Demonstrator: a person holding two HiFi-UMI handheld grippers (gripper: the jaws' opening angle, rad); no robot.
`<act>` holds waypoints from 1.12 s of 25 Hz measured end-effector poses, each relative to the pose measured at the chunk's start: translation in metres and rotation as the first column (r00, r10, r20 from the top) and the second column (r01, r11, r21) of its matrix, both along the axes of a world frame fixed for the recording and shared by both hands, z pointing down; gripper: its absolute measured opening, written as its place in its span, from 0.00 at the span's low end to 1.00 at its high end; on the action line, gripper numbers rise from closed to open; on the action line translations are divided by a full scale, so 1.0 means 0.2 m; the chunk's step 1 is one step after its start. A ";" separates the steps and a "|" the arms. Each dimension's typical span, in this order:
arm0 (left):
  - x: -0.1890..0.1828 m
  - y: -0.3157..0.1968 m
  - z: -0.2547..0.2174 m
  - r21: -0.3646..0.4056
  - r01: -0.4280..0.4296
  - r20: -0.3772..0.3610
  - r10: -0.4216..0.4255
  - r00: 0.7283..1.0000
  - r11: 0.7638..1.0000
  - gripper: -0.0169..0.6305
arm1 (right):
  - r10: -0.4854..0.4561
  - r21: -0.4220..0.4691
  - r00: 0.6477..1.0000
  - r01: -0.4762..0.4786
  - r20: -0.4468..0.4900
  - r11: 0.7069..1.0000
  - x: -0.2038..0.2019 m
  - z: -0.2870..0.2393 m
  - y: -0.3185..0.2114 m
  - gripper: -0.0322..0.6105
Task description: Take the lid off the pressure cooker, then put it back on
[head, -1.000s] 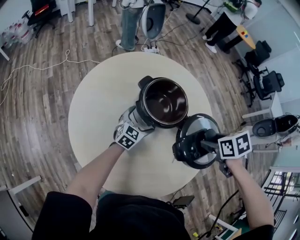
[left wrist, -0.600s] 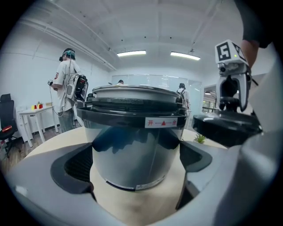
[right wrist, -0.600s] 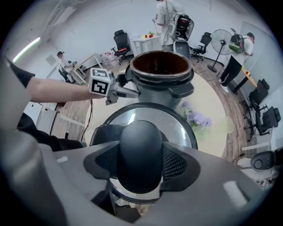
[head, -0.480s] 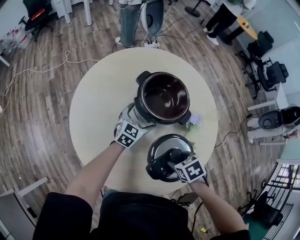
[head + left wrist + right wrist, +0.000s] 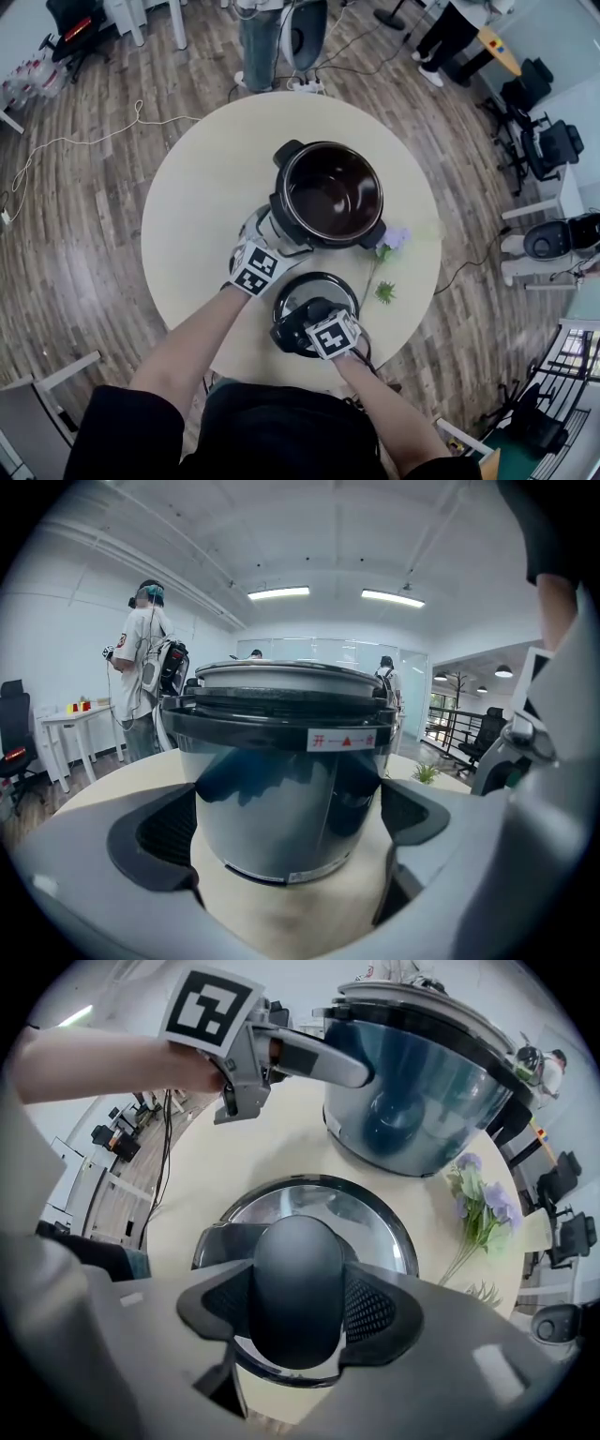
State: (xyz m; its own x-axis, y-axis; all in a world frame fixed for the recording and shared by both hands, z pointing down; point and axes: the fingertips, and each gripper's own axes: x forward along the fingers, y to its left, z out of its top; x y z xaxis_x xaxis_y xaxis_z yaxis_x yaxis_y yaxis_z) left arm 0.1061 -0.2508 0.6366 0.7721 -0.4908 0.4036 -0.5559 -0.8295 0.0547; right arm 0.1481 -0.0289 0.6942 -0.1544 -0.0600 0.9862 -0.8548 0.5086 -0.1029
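Observation:
The pressure cooker (image 5: 328,192) stands open at the middle of the round table (image 5: 206,197), its dark inner pot showing. My left gripper (image 5: 267,239) sits at the cooker's near-left side with its jaws open. In the left gripper view the cooker's steel wall (image 5: 281,799) fills the space ahead of the left gripper (image 5: 286,855). The steel lid (image 5: 314,298) is in front of the cooker, by the table's near edge. My right gripper (image 5: 298,1302) points down, shut on the lid's black handle (image 5: 298,1260). I cannot tell whether the lid (image 5: 319,1206) touches the tabletop.
A purple artificial flower (image 5: 392,239) and a green sprig (image 5: 384,292) lie on the table right of the lid. A person (image 5: 141,667) stands beyond the table by a white desk. Office chairs (image 5: 548,150) and a floor cable (image 5: 84,131) surround the table.
My right gripper has carried the lid from beyond the table's right edge down and left to the spot in front of the cooker. The left gripper and the cooker stayed put.

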 end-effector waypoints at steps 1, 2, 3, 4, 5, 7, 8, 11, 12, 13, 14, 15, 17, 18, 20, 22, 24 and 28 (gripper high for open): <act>0.00 0.00 0.00 0.002 0.000 -0.001 0.000 1.000 1.000 0.94 | -0.001 -0.002 1.000 0.001 -0.001 1.000 -0.01 0.02 0.00 0.50; -0.01 0.00 0.01 -0.001 0.002 0.002 -0.002 1.000 1.000 0.94 | -0.004 -0.007 1.000 0.004 -0.005 1.000 -0.01 0.04 0.01 0.50; -0.01 0.01 0.01 -0.005 0.004 0.005 -0.004 1.000 1.000 0.94 | -0.008 -0.013 1.000 0.008 -0.008 1.000 -0.01 0.05 0.02 0.50; -0.01 0.01 0.01 -0.009 0.006 0.008 -0.006 1.000 1.000 0.94 | -0.012 -0.014 1.000 0.012 -0.011 1.000 -0.01 0.05 0.02 0.50; -0.01 0.01 0.02 -0.010 0.006 0.009 -0.006 1.000 1.000 0.94 | -0.015 -0.013 1.000 0.015 -0.012 1.000 0.00 0.06 0.01 0.50; -0.01 0.00 0.01 -0.007 0.006 0.004 -0.006 1.000 1.000 0.94 | -0.024 -0.013 1.000 0.023 -0.014 1.000 -0.01 0.06 0.01 0.50; -0.01 0.00 0.01 -0.007 0.006 0.003 -0.006 1.000 1.000 0.94 | -0.030 -0.016 0.999 0.030 -0.016 0.999 -0.01 0.06 0.01 0.50; -0.01 0.00 0.01 -0.013 0.007 0.003 -0.007 1.000 1.000 0.94 | -0.043 -0.016 0.999 0.043 -0.016 0.999 -0.01 0.06 0.01 0.51; -0.01 0.00 0.01 -0.014 0.007 0.004 -0.007 1.000 1.000 0.94 | -0.041 -0.013 0.999 0.041 -0.017 0.999 -0.01 0.06 0.01 0.51; -0.01 0.01 0.01 -0.014 0.008 0.005 -0.007 1.000 1.000 0.94 | -0.038 -0.010 0.999 0.037 -0.018 0.999 -0.01 0.06 0.01 0.51; 0.00 0.01 0.01 -0.016 0.008 0.007 -0.008 1.000 1.000 0.94 | -0.034 -0.008 0.999 0.033 -0.019 0.999 0.00 0.06 0.01 0.51; -0.01 0.01 0.01 -0.018 0.008 0.010 -0.008 1.000 1.000 0.94 | -0.029 -0.008 0.999 0.029 -0.019 1.000 0.00 0.06 0.01 0.51; -0.01 0.01 0.01 -0.018 0.007 0.011 -0.007 1.000 1.000 0.94 | -0.021 -0.006 1.000 0.021 -0.016 1.000 0.00 0.06 0.01 0.50; 0.00 0.01 0.01 -0.017 0.008 0.010 -0.008 1.000 1.000 0.94 | -0.018 -0.005 1.000 0.018 -0.013 1.000 0.00 0.07 0.01 0.50; 0.00 0.00 0.02 -0.018 0.010 0.012 -0.010 1.000 1.000 0.94 | -0.013 -0.008 1.000 0.013 -0.008 1.000 0.01 0.07 0.01 0.50; 0.00 0.01 0.02 -0.022 0.010 0.016 -0.010 1.000 1.000 0.94 | -0.006 -0.009 1.000 0.006 -0.004 1.000 0.02 0.04 0.00 0.50; 0.00 0.01 0.01 -0.020 0.009 0.012 -0.009 1.000 1.000 0.94 | -0.012 0.014 1.000 0.012 0.005 1.000 0.04 -0.03 -0.03 0.50; 0.00 0.00 0.00 -0.016 0.007 0.007 -0.007 1.000 1.000 0.94 | -0.026 0.020 0.998 0.025 0.062 0.999 0.06 -0.24 -0.05 0.50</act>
State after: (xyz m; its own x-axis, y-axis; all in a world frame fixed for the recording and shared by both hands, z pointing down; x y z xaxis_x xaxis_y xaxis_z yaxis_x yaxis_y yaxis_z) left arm 0.1062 -0.2509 0.6368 0.7658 -0.4899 0.4166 -0.5623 -0.8244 0.0643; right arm 0.1611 -0.0381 0.6472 -0.2169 -0.0740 0.9734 -0.8337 0.5327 -0.1453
